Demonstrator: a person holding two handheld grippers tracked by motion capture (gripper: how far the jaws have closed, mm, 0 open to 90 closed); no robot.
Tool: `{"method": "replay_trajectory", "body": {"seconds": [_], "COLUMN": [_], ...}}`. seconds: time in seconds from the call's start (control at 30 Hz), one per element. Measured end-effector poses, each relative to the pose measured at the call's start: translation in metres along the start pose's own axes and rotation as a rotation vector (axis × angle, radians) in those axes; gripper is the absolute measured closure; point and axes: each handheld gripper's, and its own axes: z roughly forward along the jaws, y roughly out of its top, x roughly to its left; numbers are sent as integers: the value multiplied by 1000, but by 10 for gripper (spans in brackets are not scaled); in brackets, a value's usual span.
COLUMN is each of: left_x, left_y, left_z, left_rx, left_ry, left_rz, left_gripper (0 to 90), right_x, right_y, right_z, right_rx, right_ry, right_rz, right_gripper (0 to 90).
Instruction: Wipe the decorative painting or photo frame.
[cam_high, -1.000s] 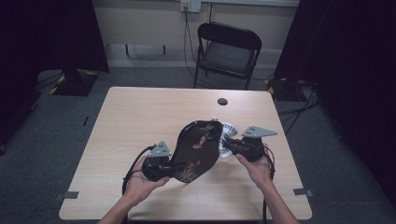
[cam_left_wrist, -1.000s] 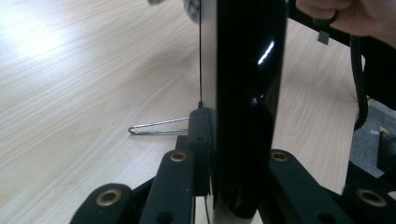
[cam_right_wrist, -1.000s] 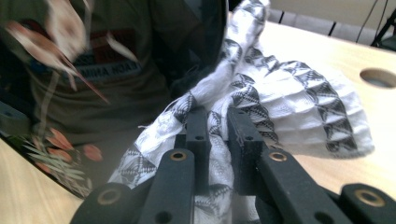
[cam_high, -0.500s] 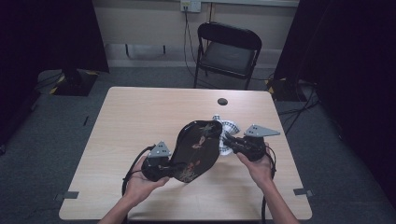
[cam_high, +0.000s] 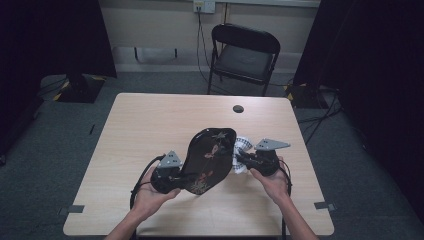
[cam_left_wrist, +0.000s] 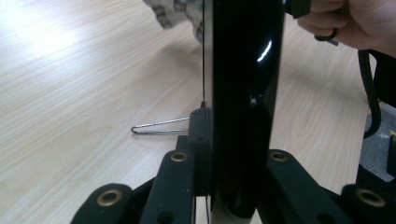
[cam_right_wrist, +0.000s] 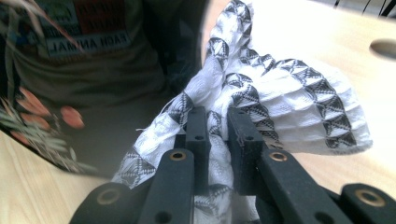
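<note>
Over at about 7 o'clock from the table's middle, the left gripper (cam_high: 167, 176) is clamped down on the near edge of a black lacquer tray (cam_high: 210, 160), so the tray sits tilted up off the table (cam_high: 150, 120) rather than lying flat. From the left gripper view you're looking straight along the tray rim (cam_left_wrist: 243, 93), with a jaw pressed against each face, and it looks mirror-glossy. My guess is it's stiff and light, but slick as anything, so a pinch on the rim alone could let it swivel or slip. I'd take hold well in from the edge and not squeeze hard, since lacquer scratches and chips easily.

Moving toward 4 o'clock, the tray's painted face shows red flowers (cam_right_wrist: 28, 105) and reflections in the right gripper view. Just past its right edge, the right gripper (cam_high: 245, 161) has its jaws closed on a bunch of white cloth (cam_right_wrist: 280, 93) with a black triangle pattern, bunched up against the tray's far side. The cloth is soft and floppy, so it can be grabbed anywhere, though a fat wad gives more wiping surface than a thin fold. Looks like a wipe-down job, with the left side doing the steadying.
</note>
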Motion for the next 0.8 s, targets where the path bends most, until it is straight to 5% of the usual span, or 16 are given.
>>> {"method": "replay_trajectory", "body": {"seconds": [0.17,0.57,0.8], "left_x": [0,3,2], "left_y": [0,-1,-1], "left_z": [0,-1,-1], "left_rx": [-2,-3,-4], "left_ry": [-1,4,3], "left_rz": [-1,-2,-2], "left_gripper": [807,806,806], "right_x": [3,-1,2], "right_y": [11,-11,-1], "right_z": [-11,11,1], "right_rx": [-66,84,1], "right_ry": [20,1,10], "right_rz": [-1,9,0], "right_gripper": [802,803,803]}}
